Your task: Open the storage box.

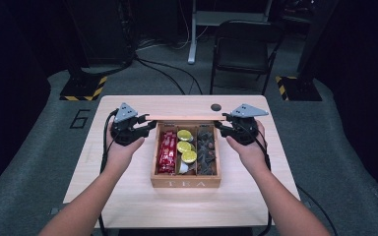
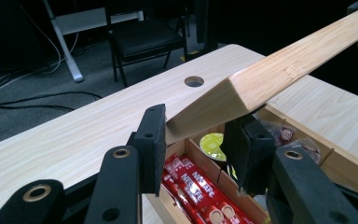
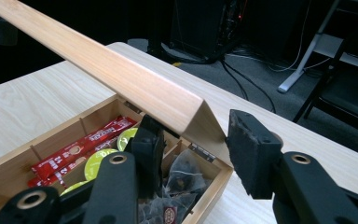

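- Tea box [image 1: 185, 183], a wooden case marked TEA, sits at the middle of the table [image 1: 128, 196], its hinged lid [image 1: 184, 117] raised and standing along the box's far edge.
- Left gripper [image 1: 147, 125] is at the lid's left end; in the left gripper view the jaws straddle that corner [image 2: 233, 95], one pad close against it and the other a sliver off, so the claw looks nearly closed but not clamped.
- Right gripper [image 1: 221, 125] is at the lid's right end; in the right gripper view a clear gap shows between the lid corner [image 3: 186, 116] and the outer jaw, so it is open around the lid, holding nothing firmly.
- Progress, as I judge it: the lid is up and both claws are set on its ends; swinging it down or fully back remains.
- Count inside the box: three compartments; a bundle of red sachets [image 1: 167, 152] on the left, too packed to number; three yellow-green capsules [image 1: 185, 145] in the middle; a heap of dark tea bags [image 1: 207, 150] on the right, uncountable.
- Two grippers, one lid, one box.
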